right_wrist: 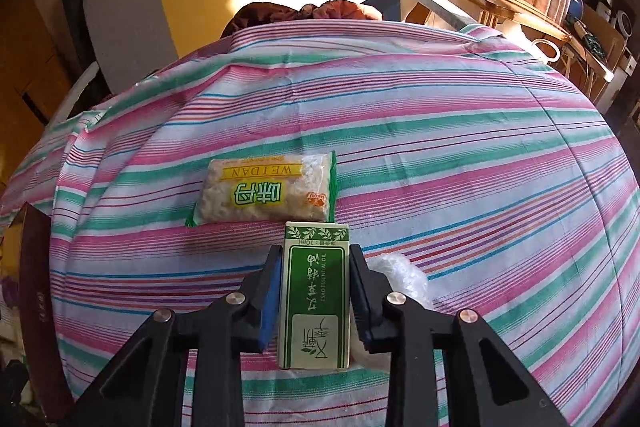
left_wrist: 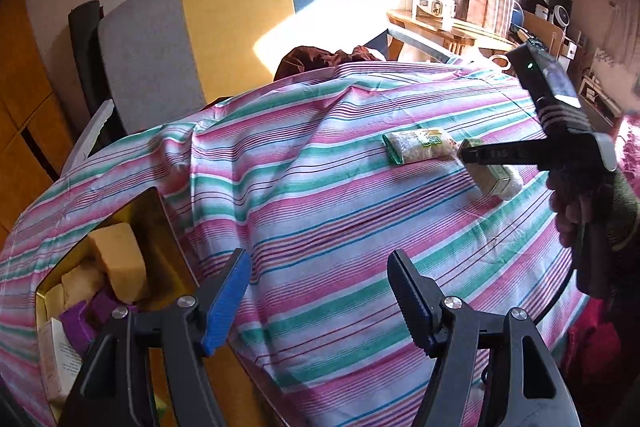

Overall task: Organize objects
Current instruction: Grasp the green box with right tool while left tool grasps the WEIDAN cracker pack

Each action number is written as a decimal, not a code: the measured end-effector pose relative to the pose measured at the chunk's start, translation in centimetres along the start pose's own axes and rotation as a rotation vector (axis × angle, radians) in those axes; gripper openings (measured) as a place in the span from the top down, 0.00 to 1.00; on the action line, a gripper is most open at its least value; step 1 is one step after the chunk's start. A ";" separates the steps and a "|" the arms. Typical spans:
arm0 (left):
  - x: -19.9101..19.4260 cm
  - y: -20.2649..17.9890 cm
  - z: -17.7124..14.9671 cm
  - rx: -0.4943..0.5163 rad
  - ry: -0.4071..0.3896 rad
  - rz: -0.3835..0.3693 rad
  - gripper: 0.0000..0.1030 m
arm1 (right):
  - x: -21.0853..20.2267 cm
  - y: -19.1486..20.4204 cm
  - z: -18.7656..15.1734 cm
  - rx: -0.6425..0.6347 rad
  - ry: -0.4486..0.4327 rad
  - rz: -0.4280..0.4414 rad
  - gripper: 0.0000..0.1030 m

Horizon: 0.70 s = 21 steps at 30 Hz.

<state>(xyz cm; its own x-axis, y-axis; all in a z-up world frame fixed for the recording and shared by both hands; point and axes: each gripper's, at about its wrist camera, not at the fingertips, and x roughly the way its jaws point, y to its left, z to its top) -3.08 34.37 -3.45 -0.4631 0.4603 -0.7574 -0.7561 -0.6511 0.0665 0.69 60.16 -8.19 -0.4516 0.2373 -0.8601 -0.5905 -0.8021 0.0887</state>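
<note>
On the striped cloth (right_wrist: 460, 147), the right gripper (right_wrist: 314, 291) pinches a green essential-oil box (right_wrist: 315, 301) beside a snack packet (right_wrist: 266, 191), left gripper (left_wrist: 320, 291) spread empty; the narrow side grip could let it twist free

Black tool (right_wrist: 314, 291), blue pads (right_wrist: 268, 303), silver screws, perhaps green sleeve (left_wrist: 624, 211)

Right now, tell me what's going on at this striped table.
A person is tidying small items with a handheld gripper in each hand. The right gripper is shut on a green essential-oil box lying on the striped cloth, just in front of a snack packet. The left gripper hangs open and empty beside a gold tin already holding several items.
</note>
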 end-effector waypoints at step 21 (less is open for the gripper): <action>13.5 -9.7 9.7 0.507 0.069 -0.133 0.26 | -4.7 -8.1 0.3 0.383 -0.088 0.172 0.70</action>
<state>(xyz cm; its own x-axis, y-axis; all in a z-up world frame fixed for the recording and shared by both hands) -6.48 52.71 -8.04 -0.3297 0.4670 -0.8205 -0.9428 -0.2085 0.2602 7.36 65.71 -4.72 -0.6110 0.1772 -0.7716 -0.6996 -0.5770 0.4215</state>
